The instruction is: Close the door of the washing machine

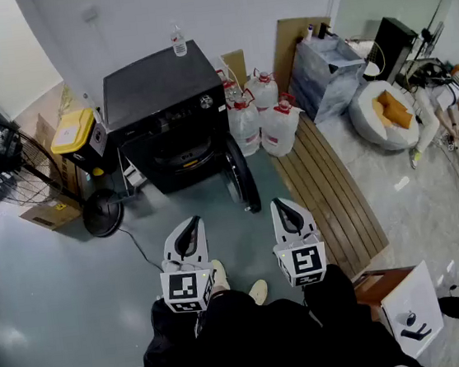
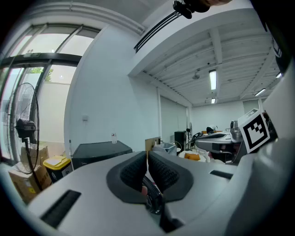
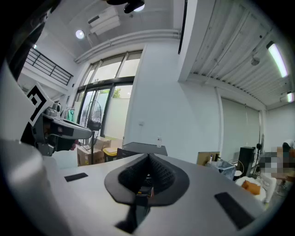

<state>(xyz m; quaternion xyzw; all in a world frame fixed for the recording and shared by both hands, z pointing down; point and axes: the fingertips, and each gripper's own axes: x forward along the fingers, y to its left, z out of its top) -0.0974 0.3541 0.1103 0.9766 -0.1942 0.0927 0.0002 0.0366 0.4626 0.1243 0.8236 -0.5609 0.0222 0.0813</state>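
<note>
The washer [image 1: 162,104] is standing at the far middle of the floor with its back to the wall, and a bottle [image 1: 178,41] is sitting on its lid. Its door [image 1: 241,173] is hanging wide open, swung out to the right of the drum mouth and pointing edge-on toward the near side, so the task is not yet under way. Water jugs [image 1: 262,120] are crowding in just right of the door, which is probably limiting how much further it could swing.

The person is standing on the near side, facing the machine, holding both tools level and close to the body, well apart from the door. The left tongs [image 1: 189,223] [image 2: 146,161] are pressed together with nothing between them, and the right tongs [image 1: 282,204] [image 3: 148,161] are likewise squeezed tight and empty. That is likely deliberate: a shut tip is giving a blunt, firm nose for pushing a panel rather than gripping it. The right tongs are sitting nearer the door, so they are looking like the better tool for the push
</note>
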